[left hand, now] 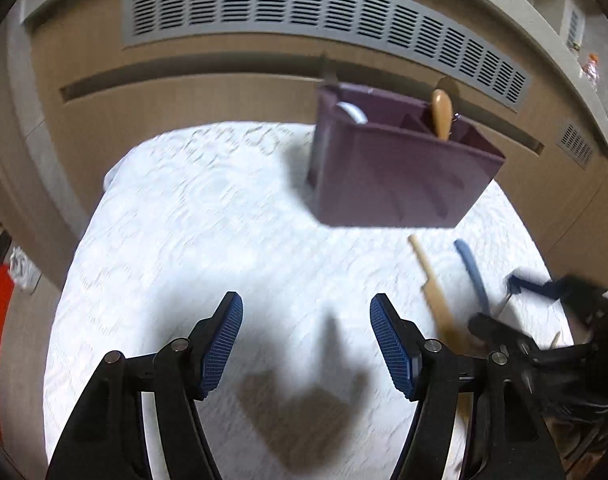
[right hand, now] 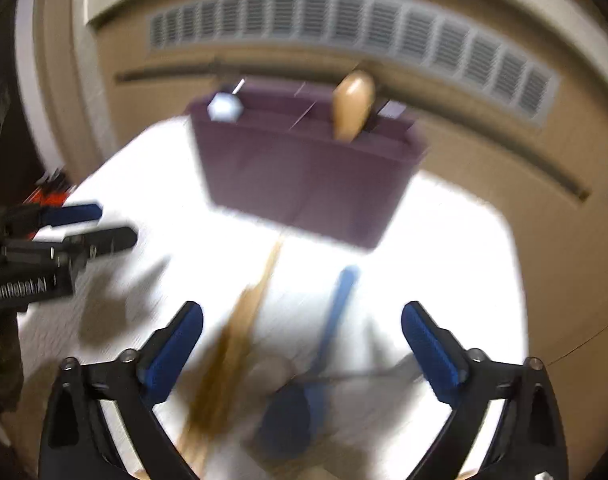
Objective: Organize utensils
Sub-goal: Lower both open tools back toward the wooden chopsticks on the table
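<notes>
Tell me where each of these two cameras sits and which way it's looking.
Left wrist: on the left gripper, angled down over bare white tablecloth; own open fingers show, right gripper at right.
Right wrist: on the right gripper, angled down over wooden spatula and blue utensil; left gripper at left.
Shared: purple organizer, vented wall.

Both wrist cams sit close above the white-covered bench [left hand: 176, 240], angled down toward the purple organizer [left hand: 392, 176]. The left one looks from the organizer's left front, the right one more head-on, and both catch the organizer [right hand: 304, 176] and the vent panel [left hand: 324, 16] behind it.
</notes>
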`<control>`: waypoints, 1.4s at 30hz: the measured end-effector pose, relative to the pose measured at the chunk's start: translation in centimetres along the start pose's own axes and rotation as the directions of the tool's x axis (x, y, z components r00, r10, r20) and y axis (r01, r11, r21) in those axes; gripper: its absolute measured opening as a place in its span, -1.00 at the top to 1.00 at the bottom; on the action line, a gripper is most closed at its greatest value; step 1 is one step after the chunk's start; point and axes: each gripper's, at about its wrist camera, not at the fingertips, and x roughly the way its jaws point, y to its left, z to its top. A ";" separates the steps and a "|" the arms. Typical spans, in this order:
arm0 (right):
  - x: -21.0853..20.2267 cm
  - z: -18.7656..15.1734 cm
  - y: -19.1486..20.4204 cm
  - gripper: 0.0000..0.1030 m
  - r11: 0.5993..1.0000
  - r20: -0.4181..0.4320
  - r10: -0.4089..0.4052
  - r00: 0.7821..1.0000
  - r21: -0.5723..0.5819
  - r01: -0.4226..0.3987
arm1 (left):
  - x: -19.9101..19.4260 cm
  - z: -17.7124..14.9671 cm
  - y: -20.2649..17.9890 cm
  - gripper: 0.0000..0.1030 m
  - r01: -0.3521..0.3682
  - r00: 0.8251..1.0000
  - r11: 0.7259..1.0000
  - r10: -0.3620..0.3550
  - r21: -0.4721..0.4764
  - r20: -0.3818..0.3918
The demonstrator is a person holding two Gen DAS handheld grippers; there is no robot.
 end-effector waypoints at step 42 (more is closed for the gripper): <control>-3.8 -1.7 -6.4 0.82 0.973 0.040 0.155 0.987 0.168 -0.160 | 4.0 -0.6 -9.3 0.39 0.229 0.936 0.970 -0.196 0.082 -0.293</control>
